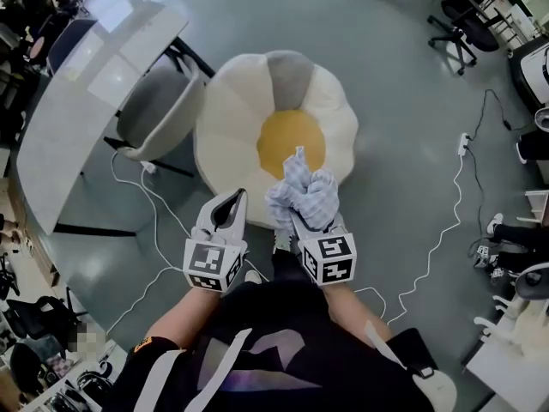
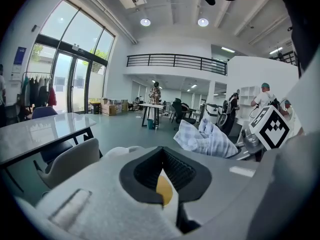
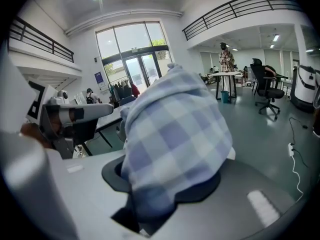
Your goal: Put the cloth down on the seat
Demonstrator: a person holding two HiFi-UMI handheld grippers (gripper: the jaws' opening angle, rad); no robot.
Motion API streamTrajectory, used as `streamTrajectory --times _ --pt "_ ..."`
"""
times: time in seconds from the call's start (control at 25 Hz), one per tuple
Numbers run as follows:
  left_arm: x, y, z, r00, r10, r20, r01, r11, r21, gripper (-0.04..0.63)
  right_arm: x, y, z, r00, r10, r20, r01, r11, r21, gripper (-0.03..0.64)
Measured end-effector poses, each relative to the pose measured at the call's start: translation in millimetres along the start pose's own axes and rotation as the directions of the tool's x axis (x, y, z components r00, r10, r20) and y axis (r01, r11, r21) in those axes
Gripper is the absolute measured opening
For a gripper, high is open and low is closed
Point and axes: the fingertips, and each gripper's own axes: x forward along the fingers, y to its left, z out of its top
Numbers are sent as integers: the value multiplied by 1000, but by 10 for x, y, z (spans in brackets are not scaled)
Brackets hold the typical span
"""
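Grey floor (image 1: pixel 403 101): smooth and pale; all furniture is stood on it.
White table (image 1: pixel 77 118): long, with rounded ends and dark legs; set along the left of the head view.
Seat (image 1: pixel 232 118): flower-shaped floor cushion, with cream petals, one grey petal at the far side and a round yellow centre (image 1: pixel 279 140); placed just beside the table's chair, directly ahead of the person.
Chair (image 1: pixel 159 114): grey seat in a white shell; pushed against the table edge, close to the seat's left petals.
White cable (image 1: pixel 429 247): trailed across the floor at the right, running from a power strip (image 1: pixel 464 144).
Cloth (image 1: pixel 309 196): blue-and-white check, bunched into a loose ball; carried in the right-hand tongs, seen over the seat's near petals and the near rim of the yellow centre; contact with the seat cannot be judged.
Right gripper (image 1: pixel 307 223): jaws clamped on the cloth, which is heaped over them and hides the tips.
Left gripper (image 1: pixel 238 197): jaws brought together at the tips, nothing held; positioned just left of the cloth, above the seat's near edge.
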Motion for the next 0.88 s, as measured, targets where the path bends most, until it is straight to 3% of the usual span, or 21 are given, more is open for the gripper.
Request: streamTrajectory --times 0.4,0.88 --pt "434 -15 -94 999 32 -34 -32 999 -4 -2 337 -313 24 999 32 -44 -33 999 -9 189" --pt "829 204 -462 997 23 -75 -26 999 -39 -2 825 -481 -210 989 -5 -148 5 1000 0 191"
